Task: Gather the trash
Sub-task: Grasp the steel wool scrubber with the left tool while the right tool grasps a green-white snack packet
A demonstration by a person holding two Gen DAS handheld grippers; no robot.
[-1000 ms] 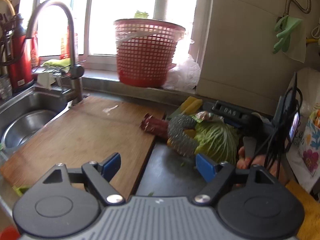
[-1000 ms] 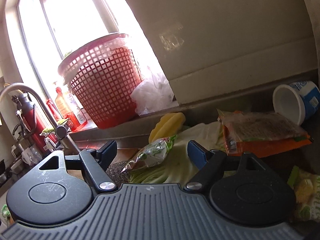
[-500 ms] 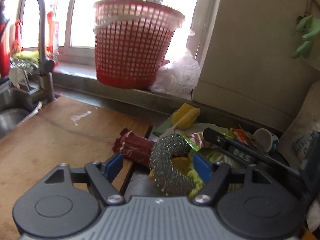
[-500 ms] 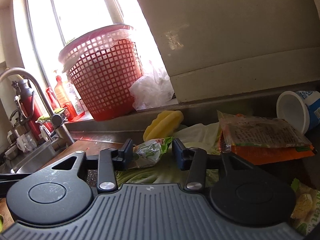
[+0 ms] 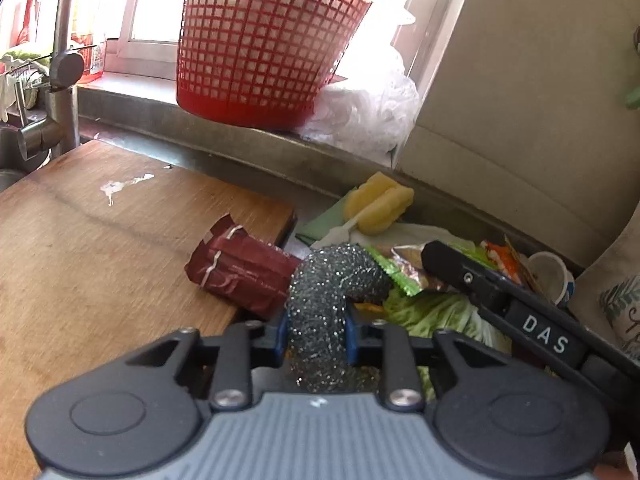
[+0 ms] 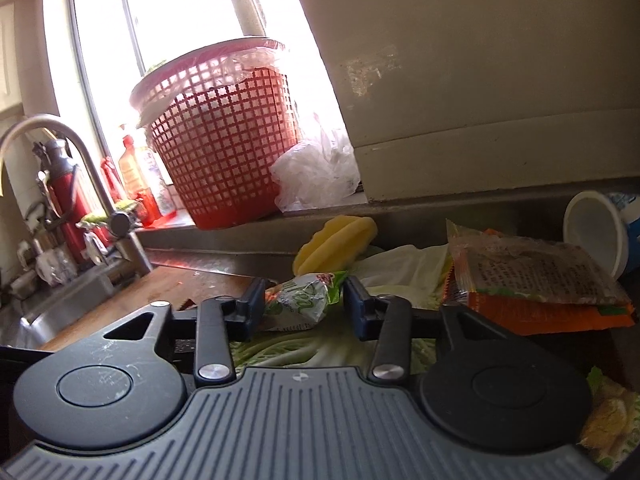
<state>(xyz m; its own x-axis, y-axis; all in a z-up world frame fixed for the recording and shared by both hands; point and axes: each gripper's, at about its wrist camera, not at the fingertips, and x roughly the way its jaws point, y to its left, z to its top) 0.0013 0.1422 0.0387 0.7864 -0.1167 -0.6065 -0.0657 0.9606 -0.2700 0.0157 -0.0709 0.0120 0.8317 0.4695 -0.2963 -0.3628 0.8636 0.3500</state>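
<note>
Steel wool, a grey scouring ball, is clamped between the closed blue pads of the left gripper, beside a dark red wrapper at the cutting board's edge. The right gripper sits narrowed around a green-and-white snack packet, pads touching it, above cabbage leaves. The red basket stands on the windowsill.

black two-finger grippers, blue pads, silver screws, ribbed grey bodies, round black caps
</note>
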